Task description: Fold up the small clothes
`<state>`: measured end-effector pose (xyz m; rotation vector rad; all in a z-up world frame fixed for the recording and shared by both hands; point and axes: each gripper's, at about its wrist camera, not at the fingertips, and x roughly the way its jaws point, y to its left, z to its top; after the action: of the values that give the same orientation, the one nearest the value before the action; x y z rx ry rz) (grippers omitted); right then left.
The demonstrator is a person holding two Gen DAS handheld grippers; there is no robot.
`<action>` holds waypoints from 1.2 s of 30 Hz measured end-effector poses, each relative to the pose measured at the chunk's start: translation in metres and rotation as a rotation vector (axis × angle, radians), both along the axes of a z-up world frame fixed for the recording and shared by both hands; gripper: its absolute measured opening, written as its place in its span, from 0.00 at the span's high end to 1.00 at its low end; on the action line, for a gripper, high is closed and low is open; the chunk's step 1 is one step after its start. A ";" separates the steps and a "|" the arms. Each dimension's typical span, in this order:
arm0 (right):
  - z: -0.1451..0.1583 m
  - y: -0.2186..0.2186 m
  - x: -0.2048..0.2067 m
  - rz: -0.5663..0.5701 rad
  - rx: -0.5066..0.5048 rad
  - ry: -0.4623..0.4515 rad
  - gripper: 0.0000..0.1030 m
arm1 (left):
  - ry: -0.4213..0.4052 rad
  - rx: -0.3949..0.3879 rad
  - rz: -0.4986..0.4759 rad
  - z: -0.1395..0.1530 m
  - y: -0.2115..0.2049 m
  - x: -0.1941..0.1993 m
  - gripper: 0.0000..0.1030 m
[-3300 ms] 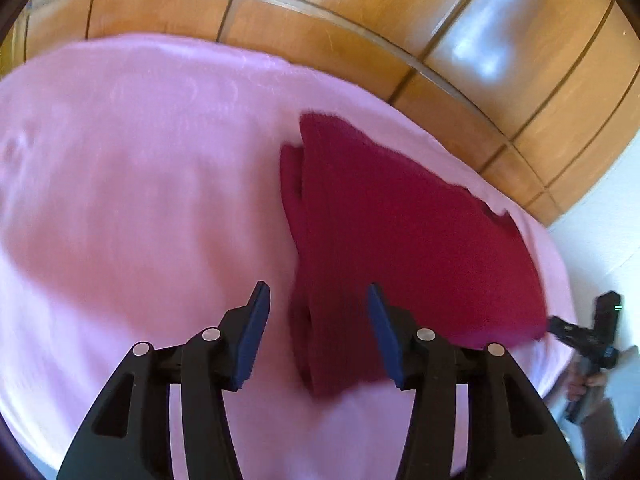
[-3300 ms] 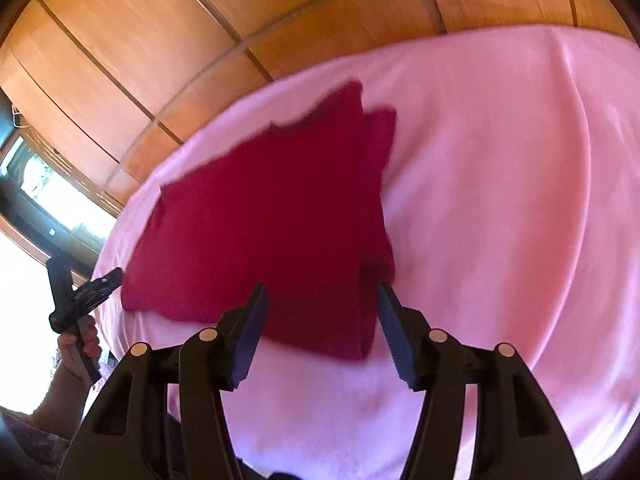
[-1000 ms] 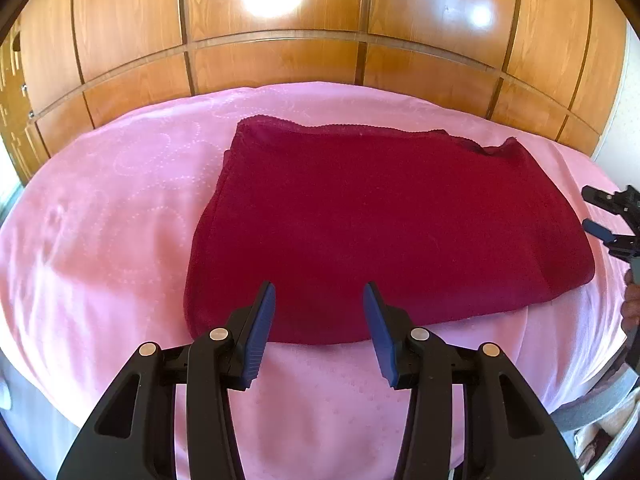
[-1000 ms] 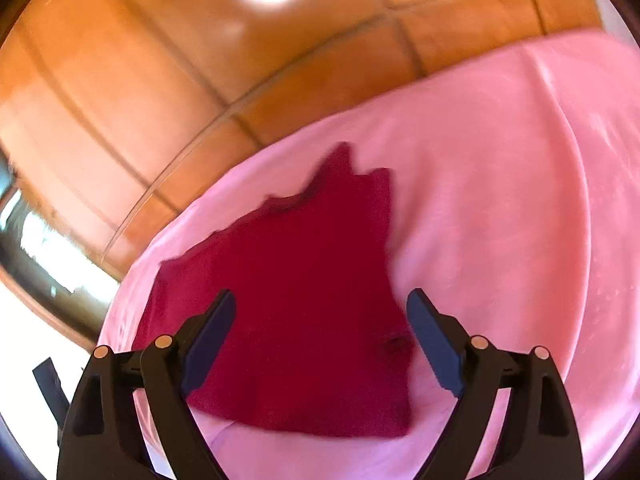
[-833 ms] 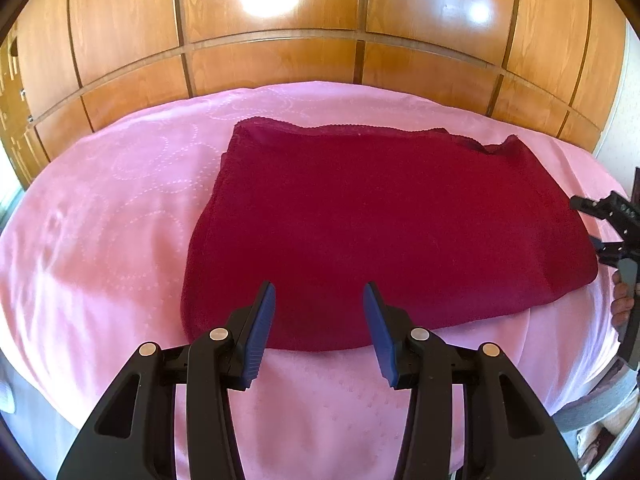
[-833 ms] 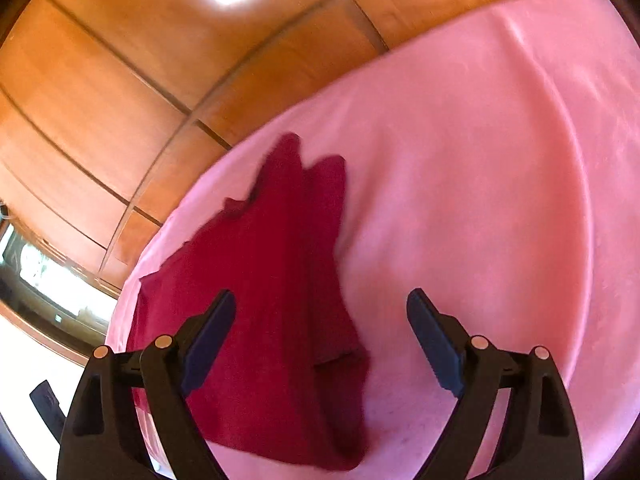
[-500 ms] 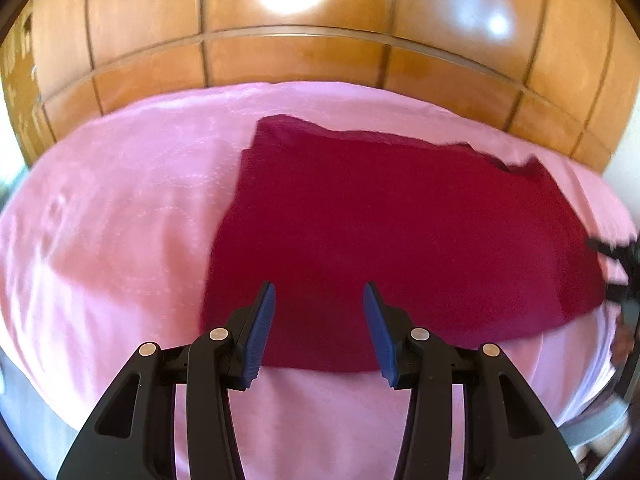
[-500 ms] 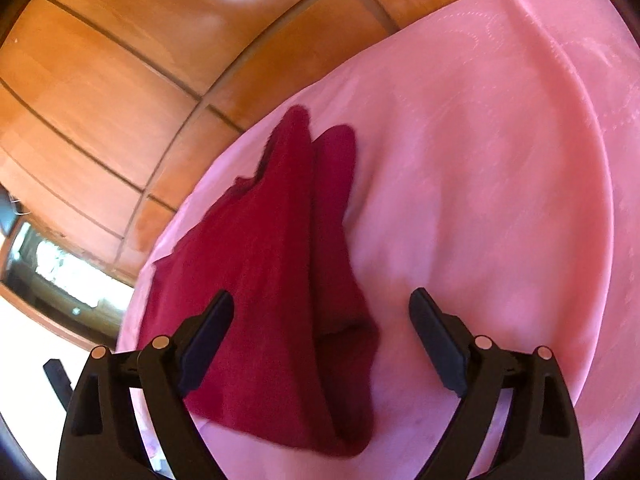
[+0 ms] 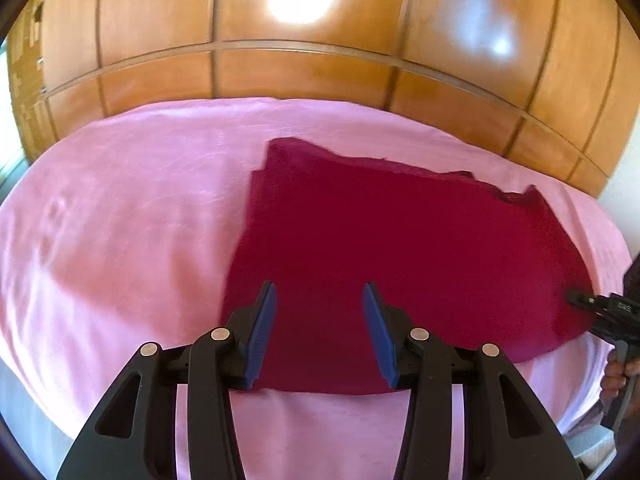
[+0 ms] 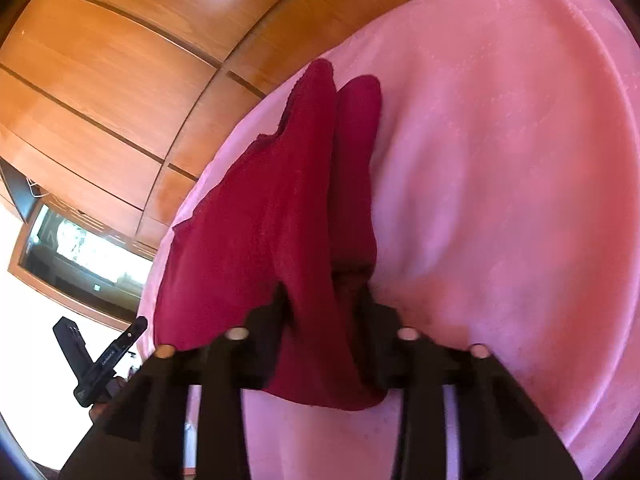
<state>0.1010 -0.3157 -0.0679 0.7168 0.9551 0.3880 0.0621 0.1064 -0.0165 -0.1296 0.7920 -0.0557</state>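
Right hand-held gripper (image 10: 324,304) has its fingers drawn in on the near corner of the dark red knit garment (image 10: 256,216), with several layers of cloth bunched between them; it looks like a pinch, taken at the corner so the layers can be lifted together for a further fold. From that grip the garment runs away in two long ridges toward the far edge of the pink bedspread (image 10: 500,160), its upper layer standing up from the bed instead of lying flat.

Left hand-held gripper (image 9: 320,324) hovers spread, blue pads apart and holding nothing, just above the near edge of the same garment (image 9: 392,248). My guess is it waits there to take the matching corner, since one grip alone would let the cloth sag.

In the left wrist view the garment lies as a broad folded rectangle, right of centre on the bedspread (image 9: 120,220), with the other gripper's tip at its right-hand corner. Behind the bed stands a glossy wooden panelled wall (image 9: 280,68).
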 end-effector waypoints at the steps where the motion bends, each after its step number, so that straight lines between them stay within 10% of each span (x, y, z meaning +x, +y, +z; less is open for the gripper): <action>1: 0.005 0.003 0.000 0.004 0.002 -0.010 0.78 | 0.007 -0.021 -0.025 0.000 -0.002 0.003 0.57; 16: 0.124 0.150 0.045 0.314 0.089 -0.253 0.83 | 0.155 -0.390 -0.159 -0.032 0.025 0.033 0.57; 24: 0.087 0.292 0.065 0.565 -0.026 -0.177 0.84 | 0.048 -0.730 -0.085 -0.008 0.111 0.011 0.52; 29: 0.056 0.344 0.053 0.645 -0.205 -0.159 0.83 | 0.034 -0.789 -0.057 -0.005 0.138 0.009 0.49; 36: 0.069 0.351 0.021 0.709 -0.237 -0.298 0.34 | 0.096 -0.789 -0.104 -0.005 0.122 0.036 0.41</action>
<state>0.1222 0.0348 0.0008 0.0744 0.9284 0.9560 0.0983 0.2287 -0.0214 -0.8425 0.8365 -0.4636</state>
